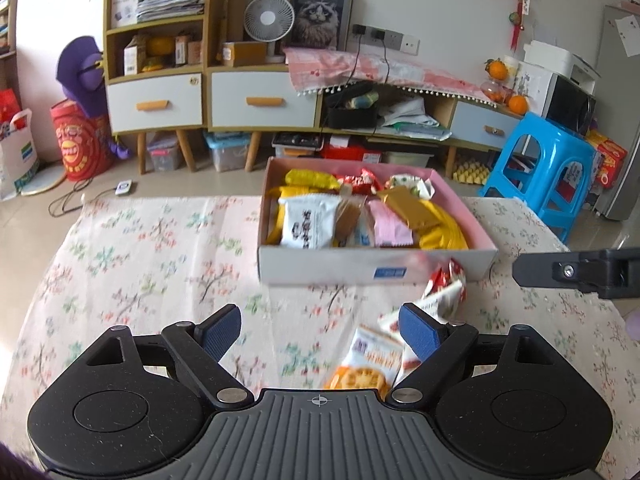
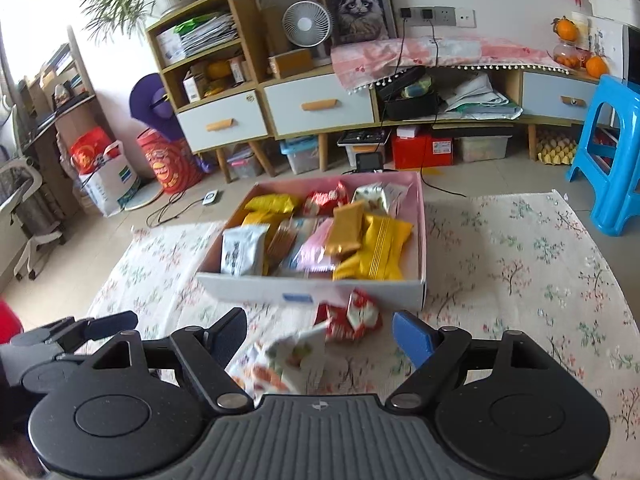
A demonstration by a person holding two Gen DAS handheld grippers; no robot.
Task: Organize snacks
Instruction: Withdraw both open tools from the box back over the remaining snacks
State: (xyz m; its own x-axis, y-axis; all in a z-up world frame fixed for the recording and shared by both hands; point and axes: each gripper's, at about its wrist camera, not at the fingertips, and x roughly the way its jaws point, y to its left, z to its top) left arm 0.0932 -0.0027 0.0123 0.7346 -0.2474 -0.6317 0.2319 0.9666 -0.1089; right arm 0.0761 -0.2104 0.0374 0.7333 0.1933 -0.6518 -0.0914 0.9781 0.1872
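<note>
Though mostly done by the look of it, not finished yet: box [image 1: 376,268] far on the cloth [image 1: 140,248], packed with yellow, white, pink, gold and red packets; a few snacks outside, near the box's front wall

- Red packet [image 2: 352,316] on the cloth just in front of the box, close to or touching its near wall
- Biscuit packet [image 1: 366,364] nearer, white with an orange picture, blurred
- A third white-and-red packet [image 1: 436,300] between these two, also blurred, exact count of loose ones hard to tell

Left to do, judging from this: lift those last few into the box, maybe tidy the pile inside

Left gripper [image 1: 320,330]: spread wide, nothing gripped; right pad [image 1: 420,332] over or against the loose white-and-red packet, contact unclear; biscuit packet low between the fingers, toward the right one

Right gripper [image 2: 326,338]: also wide apart, nothing clamped; red packet and a blurred white packet [image 2: 288,356] lying in the gap, no pad seen touching either

Both near the loose snacks, left one just to the left of the right
</note>
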